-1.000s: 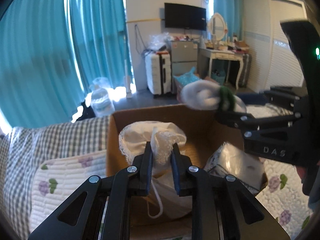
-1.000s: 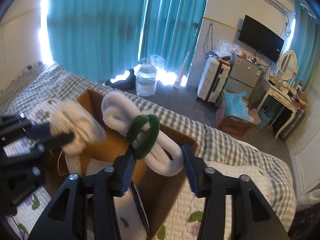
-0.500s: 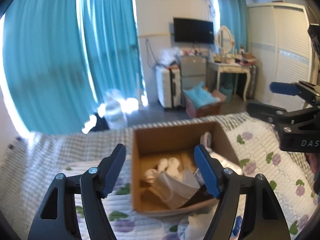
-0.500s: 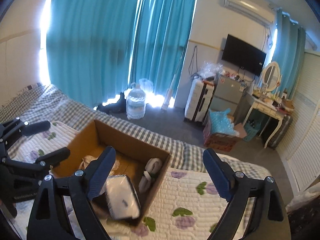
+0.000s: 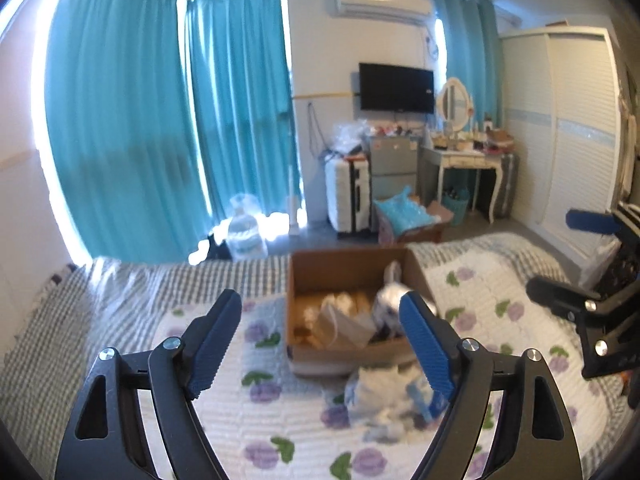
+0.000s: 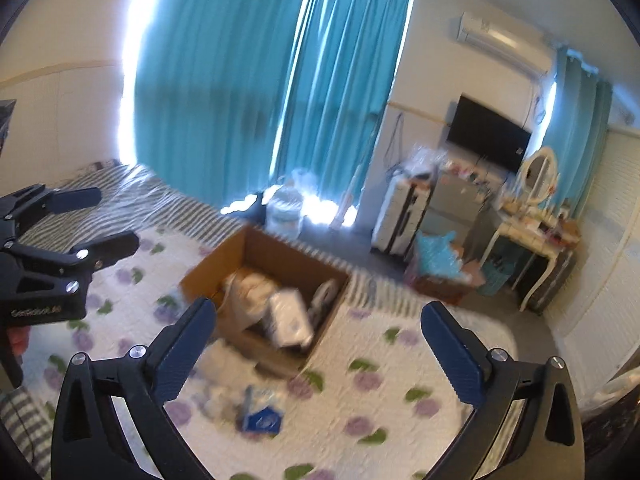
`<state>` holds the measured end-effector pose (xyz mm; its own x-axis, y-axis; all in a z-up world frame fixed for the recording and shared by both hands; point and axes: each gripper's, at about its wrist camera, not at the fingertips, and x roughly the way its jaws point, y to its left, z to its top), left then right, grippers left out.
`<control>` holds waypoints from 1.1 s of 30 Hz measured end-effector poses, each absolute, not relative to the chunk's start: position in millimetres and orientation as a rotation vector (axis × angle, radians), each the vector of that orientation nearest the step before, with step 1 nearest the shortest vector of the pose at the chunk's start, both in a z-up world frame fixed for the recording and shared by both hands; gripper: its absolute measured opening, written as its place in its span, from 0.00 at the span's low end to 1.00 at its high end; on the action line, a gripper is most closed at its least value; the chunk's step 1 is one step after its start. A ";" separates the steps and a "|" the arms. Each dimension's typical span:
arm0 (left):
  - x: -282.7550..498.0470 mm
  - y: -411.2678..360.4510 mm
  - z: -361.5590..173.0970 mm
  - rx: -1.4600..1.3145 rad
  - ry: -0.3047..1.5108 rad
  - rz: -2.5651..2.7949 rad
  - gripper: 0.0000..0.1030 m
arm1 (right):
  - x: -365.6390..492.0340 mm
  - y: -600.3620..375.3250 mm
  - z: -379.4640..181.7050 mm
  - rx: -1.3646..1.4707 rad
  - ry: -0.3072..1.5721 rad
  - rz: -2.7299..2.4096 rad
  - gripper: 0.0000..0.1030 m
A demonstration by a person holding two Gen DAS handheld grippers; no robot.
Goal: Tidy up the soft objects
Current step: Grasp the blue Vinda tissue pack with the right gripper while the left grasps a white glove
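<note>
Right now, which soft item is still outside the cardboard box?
The white-and-blue packet on the floral quilt, in front of the cardboard box; the others lie inside it.

Daylight flares through teal curtains (image 5: 168, 120) at ten o'clock — a wall-mounted television (image 5: 396, 87) hangs at one o'clock beneath an air conditioner (image 5: 378, 0). A white dressing table (image 5: 468, 160) with an oval mirror (image 5: 452, 100) stands beside a white wardrobe (image 5: 576, 128) at three o'clock.
</note>
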<state>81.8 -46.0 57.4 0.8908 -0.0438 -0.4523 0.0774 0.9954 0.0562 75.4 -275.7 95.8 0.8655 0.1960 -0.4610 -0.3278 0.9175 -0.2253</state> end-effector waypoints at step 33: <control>100.5 -69.3 -137.1 -0.016 0.821 -0.104 0.80 | 137.6 -289.0 -144.1 -0.021 0.898 0.413 0.46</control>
